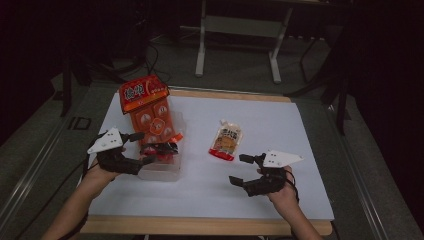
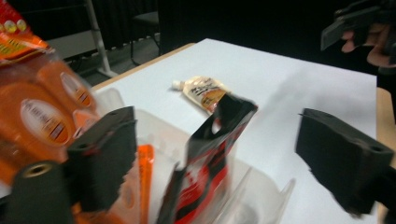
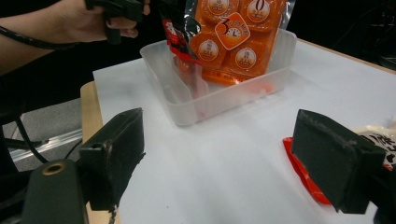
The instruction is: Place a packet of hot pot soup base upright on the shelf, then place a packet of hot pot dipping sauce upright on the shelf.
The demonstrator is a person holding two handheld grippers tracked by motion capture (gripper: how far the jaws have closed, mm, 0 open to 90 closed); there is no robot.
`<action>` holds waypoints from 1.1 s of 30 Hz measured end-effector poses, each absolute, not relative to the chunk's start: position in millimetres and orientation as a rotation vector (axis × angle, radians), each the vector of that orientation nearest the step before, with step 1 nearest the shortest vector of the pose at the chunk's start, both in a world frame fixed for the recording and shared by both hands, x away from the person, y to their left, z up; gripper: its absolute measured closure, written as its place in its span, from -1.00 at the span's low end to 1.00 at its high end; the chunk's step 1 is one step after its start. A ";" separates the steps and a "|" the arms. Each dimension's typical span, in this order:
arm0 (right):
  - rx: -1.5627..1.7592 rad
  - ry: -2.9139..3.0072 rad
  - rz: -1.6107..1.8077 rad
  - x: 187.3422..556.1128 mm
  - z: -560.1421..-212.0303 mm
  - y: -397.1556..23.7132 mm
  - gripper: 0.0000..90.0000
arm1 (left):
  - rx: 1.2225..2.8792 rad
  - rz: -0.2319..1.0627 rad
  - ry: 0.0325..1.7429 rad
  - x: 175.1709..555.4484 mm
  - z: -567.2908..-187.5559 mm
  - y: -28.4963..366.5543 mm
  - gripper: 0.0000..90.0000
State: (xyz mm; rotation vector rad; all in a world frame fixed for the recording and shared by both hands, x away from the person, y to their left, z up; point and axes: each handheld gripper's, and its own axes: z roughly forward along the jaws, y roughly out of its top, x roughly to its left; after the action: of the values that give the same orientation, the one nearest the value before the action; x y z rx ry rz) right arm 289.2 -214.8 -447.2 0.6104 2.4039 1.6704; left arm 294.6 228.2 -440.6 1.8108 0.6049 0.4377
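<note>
- The left gripper (image 1: 142,148) sits at the near end of the bin (image 1: 165,172), jaws wide apart and holding nothing. The black pouch (image 2: 210,154) stands upright between the jaws in the left gripper view (motion blur hides whether a pad touches it).
- The black pouch leans on the bin's contents with its top above the rim. A brush from either jaw could tip it out over the wall onto the table (image 1: 260,125).
- The orange pack (image 1: 150,107) stands tall in the bin, its header well above the rim, tilted toward the far end. A knock on the bin could topple it onto the table.
- The bin is light, clear plastic near the table's left edge. A sideways push from the left gripper could slide it toward that edge.
- The right gripper (image 1: 240,170) hovers near the spout pouch (image 1: 226,141), jaws wide apart and empty. The pouch lies flat on the table, well apart from the bin.
- A flat, glossy pouch gives the jaws little to bite on. A shallow pinch could slip off or push it away (its red bottom edge lies just beside one jaw in the right gripper view).
</note>
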 end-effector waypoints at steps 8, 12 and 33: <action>0.592 2.403 1.644 290.5 -445.3 -215.0 -0.62 | 1.771 0.472 0.639 274.8 -429.9 206.0 -0.95; 0.573 2.384 1.625 293.2 -442.8 -214.6 -0.63 | 1.777 0.471 0.639 266.9 -426.1 198.2 -0.95; 0.791 2.309 1.548 322.8 -447.4 -227.7 -0.75 | 1.770 0.421 0.542 224.9 -438.5 164.8 -0.95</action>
State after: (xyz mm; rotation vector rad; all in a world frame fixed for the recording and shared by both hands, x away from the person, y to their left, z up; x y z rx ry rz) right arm 322.8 -227.7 -447.4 0.7912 2.3089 1.5481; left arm 224.9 164.8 -438.5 1.7701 0.5424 0.4207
